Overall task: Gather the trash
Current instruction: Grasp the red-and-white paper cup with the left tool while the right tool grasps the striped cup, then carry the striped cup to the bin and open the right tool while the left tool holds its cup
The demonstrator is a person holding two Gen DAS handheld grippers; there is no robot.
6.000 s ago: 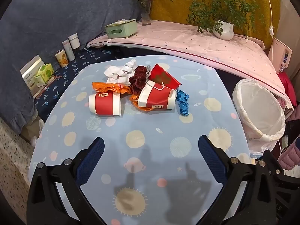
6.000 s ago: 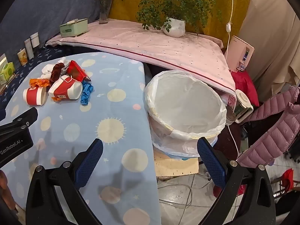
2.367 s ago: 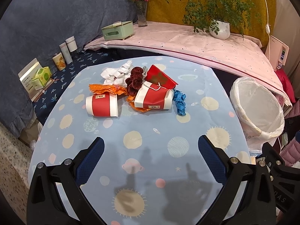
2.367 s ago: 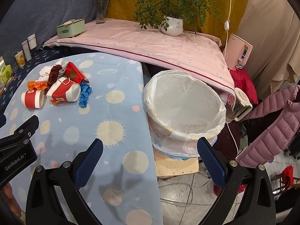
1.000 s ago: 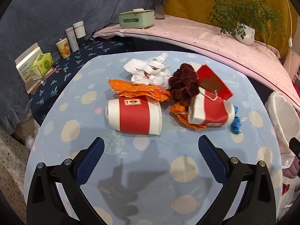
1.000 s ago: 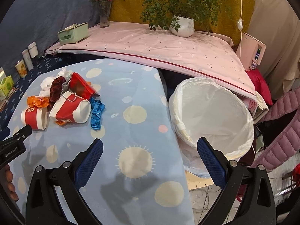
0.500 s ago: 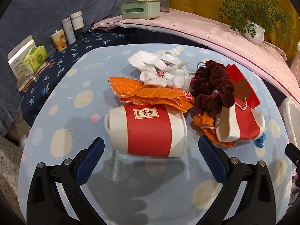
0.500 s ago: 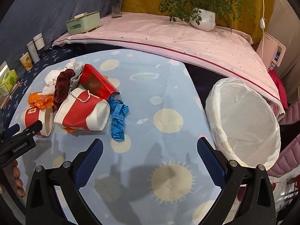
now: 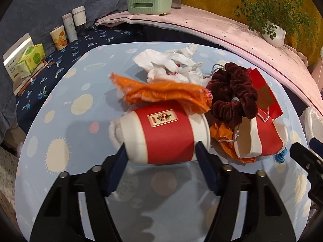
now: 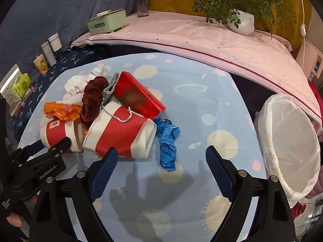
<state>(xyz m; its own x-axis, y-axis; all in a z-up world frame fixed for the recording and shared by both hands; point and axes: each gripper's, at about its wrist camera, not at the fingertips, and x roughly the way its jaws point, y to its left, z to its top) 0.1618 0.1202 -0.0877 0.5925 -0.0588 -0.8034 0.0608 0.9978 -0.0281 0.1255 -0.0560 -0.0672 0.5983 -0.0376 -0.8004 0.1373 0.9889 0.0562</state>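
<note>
A pile of trash lies on the blue spotted table [image 10: 218, 104]. It holds a red-and-white paper cup [image 9: 167, 135] on its side, a red-and-white paper bag [image 10: 121, 135], a flat red bag [image 10: 137, 96], an orange wrapper [image 9: 161, 92], white tissue [image 9: 169, 64], a dark red scrunchie [image 9: 232, 94] and a blue tape measure [image 10: 167, 141]. My left gripper [image 9: 161, 145] is closing, its tips at the cup's two ends; a firm press does not show. My right gripper [image 10: 161, 150] is closing too, the tape measure lying between its fingers, untouched.
A bin with a white liner [image 10: 290, 141] stands off the table's right edge. Behind the table runs a pink-covered ledge with a green tissue box [image 10: 107, 22], a vase and a potted plant [image 10: 240, 22]. Cups and boxes line the dark cloth at the left.
Both grippers have come forward and down to the pile. Their jaws have narrowed from wide open: the left now brackets the cup, and the right stands over the tape measure.
</note>
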